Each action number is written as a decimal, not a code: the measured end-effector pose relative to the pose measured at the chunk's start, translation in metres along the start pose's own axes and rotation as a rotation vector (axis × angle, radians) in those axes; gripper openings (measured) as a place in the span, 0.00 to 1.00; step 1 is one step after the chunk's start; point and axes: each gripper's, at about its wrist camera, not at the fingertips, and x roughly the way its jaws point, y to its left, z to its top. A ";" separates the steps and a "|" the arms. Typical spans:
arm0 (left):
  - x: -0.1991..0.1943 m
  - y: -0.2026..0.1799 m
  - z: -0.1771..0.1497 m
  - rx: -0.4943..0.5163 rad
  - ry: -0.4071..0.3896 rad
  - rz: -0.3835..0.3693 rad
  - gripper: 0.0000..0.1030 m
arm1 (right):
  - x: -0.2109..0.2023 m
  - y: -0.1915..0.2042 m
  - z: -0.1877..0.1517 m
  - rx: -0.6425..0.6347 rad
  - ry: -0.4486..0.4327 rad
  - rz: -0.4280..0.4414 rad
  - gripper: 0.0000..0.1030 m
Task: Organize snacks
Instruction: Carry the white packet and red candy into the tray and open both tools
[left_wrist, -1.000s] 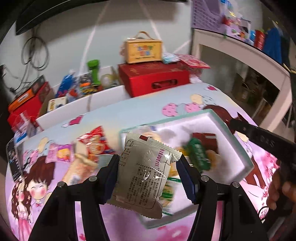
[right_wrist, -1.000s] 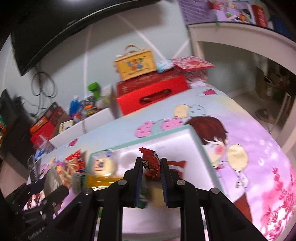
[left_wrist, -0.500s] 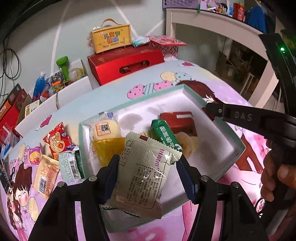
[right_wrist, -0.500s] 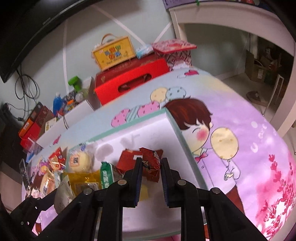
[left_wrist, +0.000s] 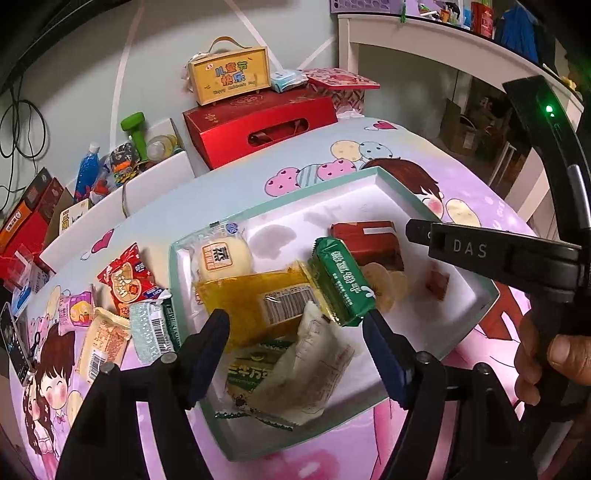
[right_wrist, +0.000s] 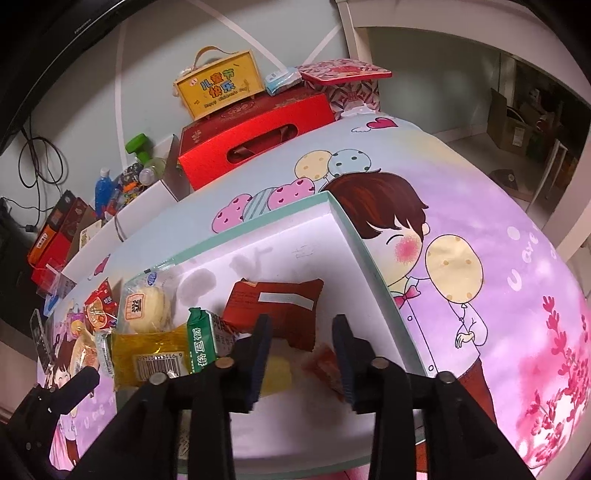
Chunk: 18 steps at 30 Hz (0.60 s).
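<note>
A white tray with a teal rim (left_wrist: 402, 192) holds several snacks: a bun packet (left_wrist: 221, 254), a yellow packet (left_wrist: 258, 299), a green bar (left_wrist: 341, 280) and a red-brown packet (left_wrist: 365, 240). My left gripper (left_wrist: 295, 343) hangs over the tray's near end, jaws opening. A beige packet (left_wrist: 306, 369) lies loose in the tray between its fingers, untouched by the pads. My right gripper (right_wrist: 301, 350) is over the tray (right_wrist: 347, 229) as well, jaws opening. A small red packet (right_wrist: 325, 365), blurred, sits free between its fingers. In the left view the right gripper (left_wrist: 480, 251) reaches in from the right.
Several loose snack packets (left_wrist: 127, 280) lie on the cartoon tablecloth left of the tray. At the back stand a red gift box (left_wrist: 258, 125), a yellow box (left_wrist: 229, 75) and a white bin of bottles (left_wrist: 140, 155). A white shelf (left_wrist: 443, 40) rises on the right. A hand (left_wrist: 554, 354) grips the right tool.
Both grippers came down over the tray and opened. The left let go of the beige packet, which dropped into the tray; the right let go of the small red packet.
</note>
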 end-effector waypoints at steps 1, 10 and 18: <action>-0.001 0.003 0.000 -0.007 -0.003 0.011 0.84 | -0.001 0.000 0.001 0.001 -0.003 -0.001 0.59; -0.019 0.061 -0.003 -0.192 -0.069 0.086 0.91 | 0.001 0.007 0.002 -0.026 -0.007 -0.023 0.70; -0.018 0.122 -0.024 -0.381 -0.059 0.187 0.92 | 0.002 0.022 0.000 -0.081 -0.016 -0.024 0.83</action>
